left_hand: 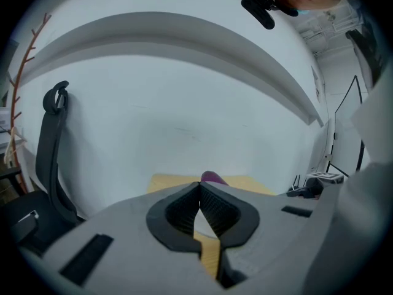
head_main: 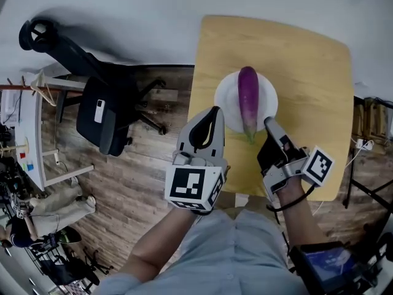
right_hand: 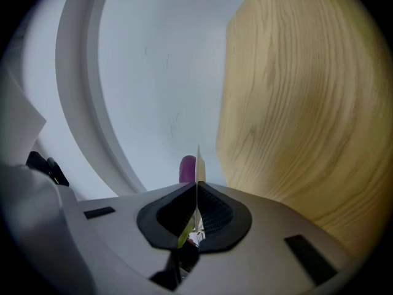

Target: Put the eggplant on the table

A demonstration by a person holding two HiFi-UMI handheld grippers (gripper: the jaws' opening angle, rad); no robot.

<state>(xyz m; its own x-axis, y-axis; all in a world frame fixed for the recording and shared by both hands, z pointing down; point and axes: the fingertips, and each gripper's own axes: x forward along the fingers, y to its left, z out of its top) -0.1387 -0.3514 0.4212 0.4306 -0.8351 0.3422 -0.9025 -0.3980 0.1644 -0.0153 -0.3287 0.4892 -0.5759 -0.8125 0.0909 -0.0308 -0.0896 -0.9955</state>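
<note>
Fingers pressed together and empty on the left gripper (head_main: 214, 109), right gripper (head_main: 268, 122) pinching the near rim of the white plate (head_main: 226, 101), eggplant (head_main: 248, 98) lying on that plate on the table (head_main: 307, 72); I judge it firm, glossy, slippery, fairly light, best gripped across its thick middle

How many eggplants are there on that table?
1. The eggplant lies lengthwise on the white plate, which sits on the wooden table. No other one shows in any view.
</note>
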